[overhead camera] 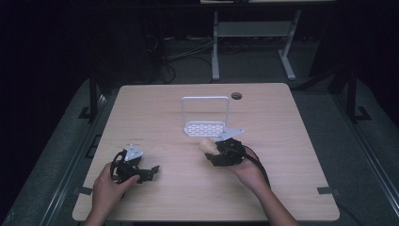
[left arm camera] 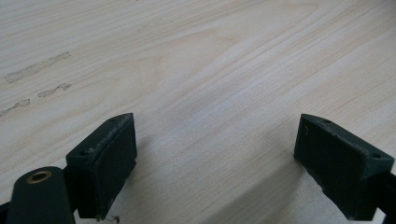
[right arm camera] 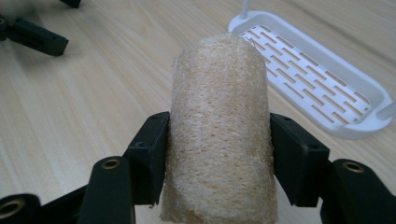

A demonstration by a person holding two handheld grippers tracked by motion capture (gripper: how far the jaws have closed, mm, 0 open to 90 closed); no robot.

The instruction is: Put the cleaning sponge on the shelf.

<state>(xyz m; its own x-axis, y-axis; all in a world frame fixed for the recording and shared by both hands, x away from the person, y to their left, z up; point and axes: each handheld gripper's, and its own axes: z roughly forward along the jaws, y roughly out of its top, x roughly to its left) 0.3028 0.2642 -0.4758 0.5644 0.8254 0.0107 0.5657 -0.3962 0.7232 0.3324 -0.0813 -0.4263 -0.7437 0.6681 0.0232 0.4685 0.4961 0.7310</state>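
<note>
A tan loofah sponge, shaped like a short cylinder, stands between the two black jaws of my right gripper, which press on its sides. In the high view the right gripper holds the loofah just in front of a white slotted rack with a tall wire handle. The rack's tray lies close on the right in the right gripper view. My left gripper rests near the table's front left, jaws wide apart over bare wood.
The light wooden table has a dark round grommet at its far edge. Beyond the table stands a white desk frame with cables on a dark floor. In the right gripper view, the left gripper's jaw tips lie top left.
</note>
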